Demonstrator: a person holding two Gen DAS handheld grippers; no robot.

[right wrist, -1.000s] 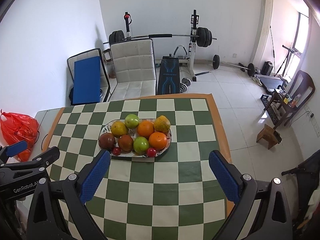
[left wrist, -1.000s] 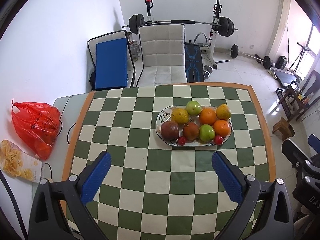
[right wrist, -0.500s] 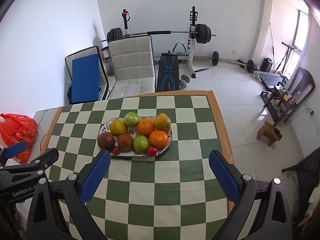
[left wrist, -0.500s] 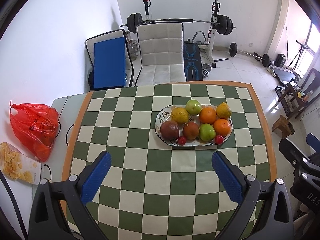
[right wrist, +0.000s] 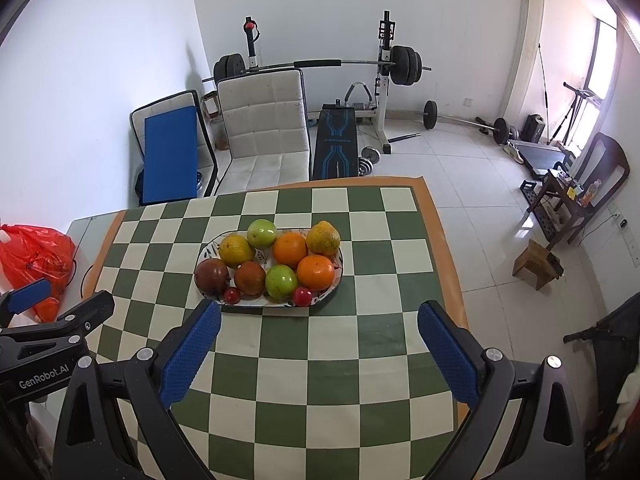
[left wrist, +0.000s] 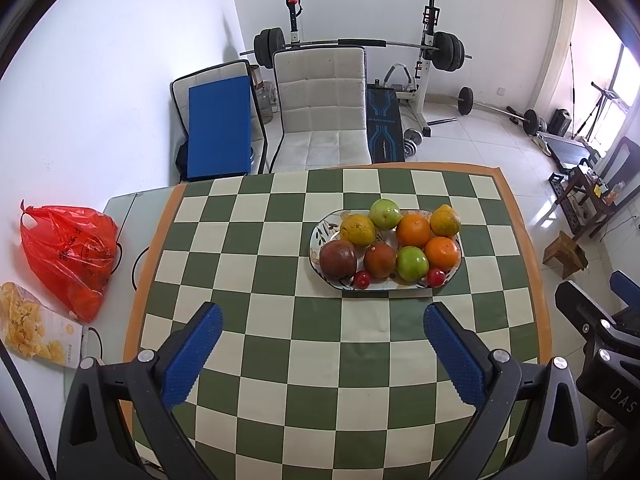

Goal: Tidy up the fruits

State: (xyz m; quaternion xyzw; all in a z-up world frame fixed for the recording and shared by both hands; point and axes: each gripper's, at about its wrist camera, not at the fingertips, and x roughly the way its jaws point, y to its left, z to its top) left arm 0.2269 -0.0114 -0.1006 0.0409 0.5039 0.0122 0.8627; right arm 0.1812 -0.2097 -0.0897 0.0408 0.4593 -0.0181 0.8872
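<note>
Judged near completion or not yet begun: fruits (left wrist: pixel 386 246) all grouped on oval plate (left wrist: pixel 320 236) at far-centre of checkered surface (left wrist: pixel 256 280), none loose elsewhere. Left gripper (left wrist: pixel 322 322) and right gripper (right wrist: pixel 319 322) both spread wide, empty, poised above surface short of plate. Legible: "GenRobot.AI" on left gripper body (right wrist: pixel 44 376); "DAS" partly readable on right gripper body (left wrist: pixel 620 398).
</note>
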